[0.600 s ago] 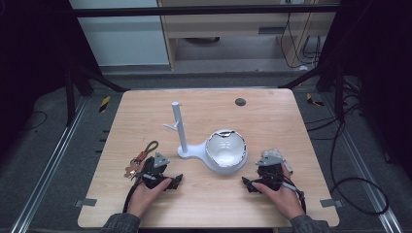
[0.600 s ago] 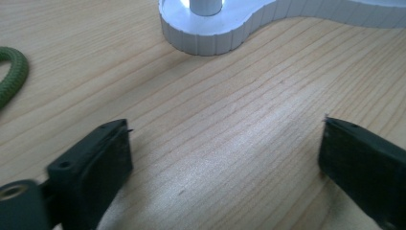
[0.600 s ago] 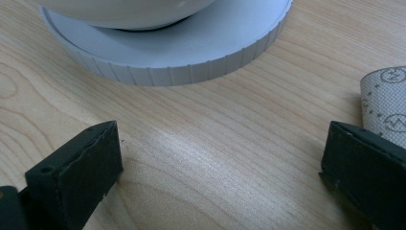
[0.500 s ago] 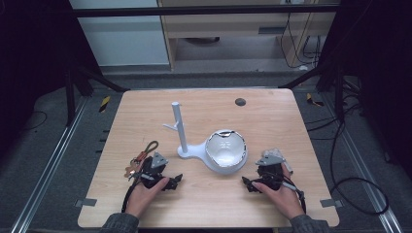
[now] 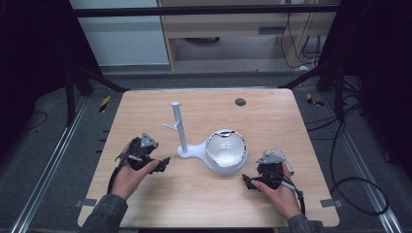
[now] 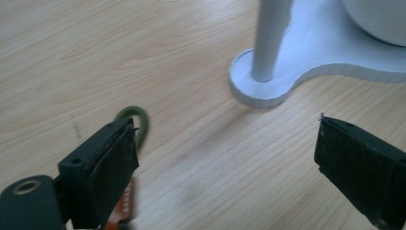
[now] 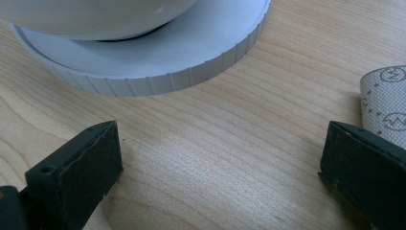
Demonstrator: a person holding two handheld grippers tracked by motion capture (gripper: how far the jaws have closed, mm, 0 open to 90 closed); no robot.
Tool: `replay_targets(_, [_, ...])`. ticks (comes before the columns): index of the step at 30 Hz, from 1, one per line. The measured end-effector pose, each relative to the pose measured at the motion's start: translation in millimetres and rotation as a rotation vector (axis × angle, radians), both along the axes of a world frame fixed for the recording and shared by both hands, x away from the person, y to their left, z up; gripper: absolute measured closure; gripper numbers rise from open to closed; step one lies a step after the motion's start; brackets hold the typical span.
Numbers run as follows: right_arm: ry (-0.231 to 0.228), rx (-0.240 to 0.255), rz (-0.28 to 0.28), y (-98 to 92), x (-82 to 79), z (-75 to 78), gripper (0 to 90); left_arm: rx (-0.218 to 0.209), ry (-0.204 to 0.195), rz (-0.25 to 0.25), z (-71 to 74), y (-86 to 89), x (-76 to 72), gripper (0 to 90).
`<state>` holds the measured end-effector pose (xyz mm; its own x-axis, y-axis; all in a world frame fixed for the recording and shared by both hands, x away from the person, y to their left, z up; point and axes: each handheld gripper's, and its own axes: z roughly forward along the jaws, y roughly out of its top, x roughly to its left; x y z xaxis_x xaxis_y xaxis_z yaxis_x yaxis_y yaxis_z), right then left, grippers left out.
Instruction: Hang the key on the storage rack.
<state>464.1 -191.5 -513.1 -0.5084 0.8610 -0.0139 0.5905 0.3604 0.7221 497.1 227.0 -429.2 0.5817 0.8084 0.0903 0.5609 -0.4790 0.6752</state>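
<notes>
A white stand point(image 5: 187, 151) with an upright post point(image 5: 177, 124) and a white bowl point(image 5: 226, 151) on its round end sits mid-table. My left gripper point(image 5: 164, 163) is left of the post's foot, open, nothing between its jaws. In the left gripper view point(image 6: 225, 139) a green ring point(image 6: 140, 119) and an orange piece point(image 6: 125, 203) lie on the wood by the left jaw, with the stand's foot point(image 6: 268, 88) just ahead. My right gripper point(image 5: 248, 182) is open, low on the table right of the bowl; in its own view point(image 7: 220, 139) it faces the ribbed round base point(image 7: 167, 67).
A printed, dotted white sheet point(image 7: 388, 103) lies by the right jaw. A small dark disc point(image 5: 240, 102) sits near the wooden table's point(image 5: 272, 121) far edge. Bare wood stretches behind the stand and along the front between the hands.
My left gripper has moved away from the person and slightly left, over the small bands that lay in front of it. The right gripper has stayed put.
</notes>
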Motion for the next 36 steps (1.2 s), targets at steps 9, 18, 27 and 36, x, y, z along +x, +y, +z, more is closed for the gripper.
replay_targets(9, [0.000,-0.001,-0.002,0.0,-0.1,0.1,0.5,0.077,0.091,0.029,7.0,37.2,14.6,13.8])
replay_targets(18, [0.006,0.004,-0.005,0.5,0.0,0.2,0.3,0.100,0.174,0.060,1.5,47.9,30.3,23.5])
replay_targets(27, [0.007,0.003,-0.005,0.5,0.1,0.3,0.3,0.128,0.239,0.063,-9.5,51.4,45.8,37.7])
replay_targets(36, [0.006,0.003,-0.004,0.4,0.2,0.2,0.3,0.180,0.313,0.049,-24.0,55.9,61.6,43.6])
